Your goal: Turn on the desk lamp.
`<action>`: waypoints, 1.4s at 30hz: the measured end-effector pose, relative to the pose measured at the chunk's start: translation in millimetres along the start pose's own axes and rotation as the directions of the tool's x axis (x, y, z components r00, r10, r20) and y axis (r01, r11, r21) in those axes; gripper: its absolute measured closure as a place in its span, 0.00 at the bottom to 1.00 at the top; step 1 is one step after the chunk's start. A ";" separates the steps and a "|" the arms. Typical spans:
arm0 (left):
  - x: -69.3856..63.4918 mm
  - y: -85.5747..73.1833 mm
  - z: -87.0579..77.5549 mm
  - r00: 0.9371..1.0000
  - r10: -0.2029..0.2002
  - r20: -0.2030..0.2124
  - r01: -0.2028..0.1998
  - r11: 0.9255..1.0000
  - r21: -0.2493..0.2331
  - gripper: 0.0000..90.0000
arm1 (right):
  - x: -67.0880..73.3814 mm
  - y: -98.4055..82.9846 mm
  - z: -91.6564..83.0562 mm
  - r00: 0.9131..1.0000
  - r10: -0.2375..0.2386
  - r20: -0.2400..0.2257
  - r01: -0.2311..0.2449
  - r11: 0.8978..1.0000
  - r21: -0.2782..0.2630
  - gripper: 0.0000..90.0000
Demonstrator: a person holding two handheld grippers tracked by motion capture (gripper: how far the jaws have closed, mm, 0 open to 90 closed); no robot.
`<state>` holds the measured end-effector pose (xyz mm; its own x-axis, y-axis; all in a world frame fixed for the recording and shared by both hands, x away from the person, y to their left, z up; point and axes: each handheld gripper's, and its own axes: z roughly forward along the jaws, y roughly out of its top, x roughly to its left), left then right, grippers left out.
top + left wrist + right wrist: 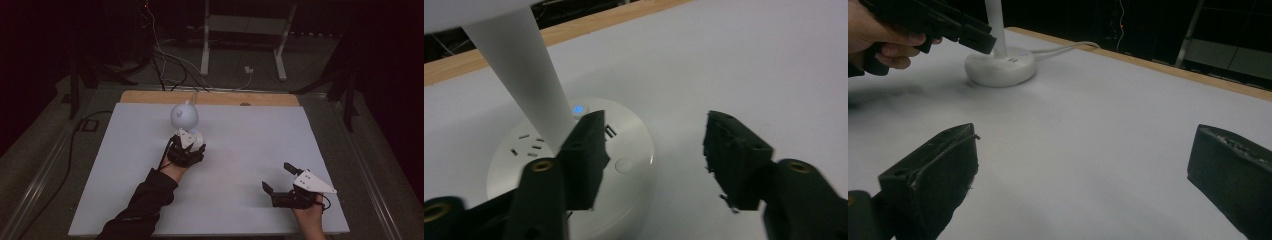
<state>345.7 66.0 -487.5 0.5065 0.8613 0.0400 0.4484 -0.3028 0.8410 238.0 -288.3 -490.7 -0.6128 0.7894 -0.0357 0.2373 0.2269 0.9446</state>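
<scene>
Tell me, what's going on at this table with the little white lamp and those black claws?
A person sits at a white table holding a black claw in each hand. The left claw is open and hovers right over the round base of a small white desk lamp, where a tiny blue light glows beside the stem. The right claw is also open, off to the side, nothing between its jaws. Nothing is gripped yet.

Black sleeve (142, 202); 2 black hand-held grippers, right hand-held gripper (279, 178) grey-plated.
</scene>
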 end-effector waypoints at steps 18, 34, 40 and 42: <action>8.1 -5.3 11.5 0.999 -0.010 -0.039 0.011 1.000 0.026 0.88 | -0.4 -0.1 -0.3 1.000 -0.002 -0.003 0.002 1.000 0.001 0.00; 13.8 -12.2 25.0 0.999 0.029 -0.025 -0.028 0.999 0.033 1.00 | -1.0 -0.1 -0.8 1.000 -0.001 -0.002 0.001 1.000 0.001 0.00; 13.0 -11.6 26.8 0.999 0.034 -0.028 -0.033 0.999 0.026 1.00 | -1.1 -0.1 -0.8 1.000 0.001 -0.004 -0.001 1.000 0.001 0.00; 12.6 -11.8 26.9 0.999 0.036 -0.025 -0.036 0.999 0.027 1.00 | -1.1 -0.2 -0.8 1.000 0.001 -0.003 -0.001 1.000 0.002 0.00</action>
<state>366.6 69.4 -511.5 0.5041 0.8595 0.0840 0.4495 -0.3442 0.8243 238.0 -289.7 -490.6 -0.6149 0.7879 -0.0336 0.2396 0.2272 0.9439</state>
